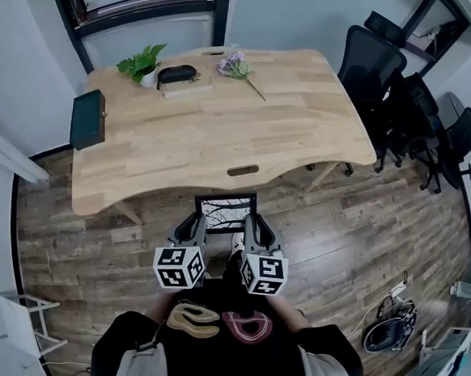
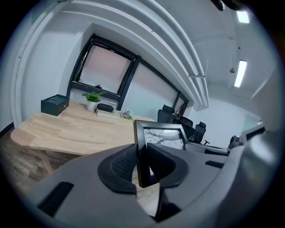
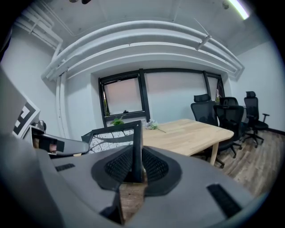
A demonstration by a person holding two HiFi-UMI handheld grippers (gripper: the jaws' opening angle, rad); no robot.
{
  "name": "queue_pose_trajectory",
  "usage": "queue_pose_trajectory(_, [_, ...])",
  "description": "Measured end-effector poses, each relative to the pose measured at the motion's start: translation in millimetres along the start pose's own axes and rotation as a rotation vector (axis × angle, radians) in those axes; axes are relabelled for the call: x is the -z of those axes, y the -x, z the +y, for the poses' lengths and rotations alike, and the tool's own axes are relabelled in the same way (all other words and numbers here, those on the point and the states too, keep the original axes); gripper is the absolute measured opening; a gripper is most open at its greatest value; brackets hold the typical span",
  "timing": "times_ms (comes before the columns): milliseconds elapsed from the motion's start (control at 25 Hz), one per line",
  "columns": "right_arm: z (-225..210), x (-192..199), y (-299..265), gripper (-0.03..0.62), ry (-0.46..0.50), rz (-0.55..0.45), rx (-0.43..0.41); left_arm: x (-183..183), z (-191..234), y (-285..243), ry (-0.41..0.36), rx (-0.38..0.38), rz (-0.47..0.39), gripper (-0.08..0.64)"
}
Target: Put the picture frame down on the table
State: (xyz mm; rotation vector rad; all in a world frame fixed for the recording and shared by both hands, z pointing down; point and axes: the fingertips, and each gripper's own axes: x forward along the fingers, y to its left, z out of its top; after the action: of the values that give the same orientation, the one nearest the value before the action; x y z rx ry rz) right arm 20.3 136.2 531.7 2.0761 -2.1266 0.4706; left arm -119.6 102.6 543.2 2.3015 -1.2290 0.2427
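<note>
A black picture frame [image 1: 225,210] with a branch print hangs in the air just in front of the wooden table's [image 1: 215,133] near edge, over the floor. My left gripper [image 1: 193,226] is shut on its left side, my right gripper [image 1: 252,229] on its right side. In the left gripper view the frame's black edge [image 2: 141,153] stands between the jaws, the print [image 2: 164,136] beyond. In the right gripper view the frame's side bar [image 3: 137,149] is pinched between the pads, with the print [image 3: 110,136] to the left.
On the table's far side lie a dark box [image 1: 87,119], a potted plant [image 1: 144,64], a black case on a book [image 1: 179,76] and a flower sprig [image 1: 237,67]. Black office chairs [image 1: 405,99] stand right of the table. Cables [image 1: 390,325] lie on the wood floor.
</note>
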Motion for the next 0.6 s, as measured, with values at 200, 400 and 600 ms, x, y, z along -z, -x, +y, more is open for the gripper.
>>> queue_pose_trajectory(200, [-22.7, -19.7, -37.3, 0.077, 0.012, 0.001, -0.052, -20.6, -3.5, -36.0, 0.011, -0.047, -0.017, 0.081])
queue_pose_trajectory(400, [-52.5, -35.3, -71.4, 0.077, 0.007, 0.006, -0.086, -38.0, -12.9, -75.8, 0.009, -0.083, -0.022, 0.081])
queue_pose_trajectory(600, [-86.7, -51.4, -100.7, 0.077, 0.014, 0.006, -0.111, -52.1, -28.7, -114.5, 0.018, -0.105, -0.034, 0.081])
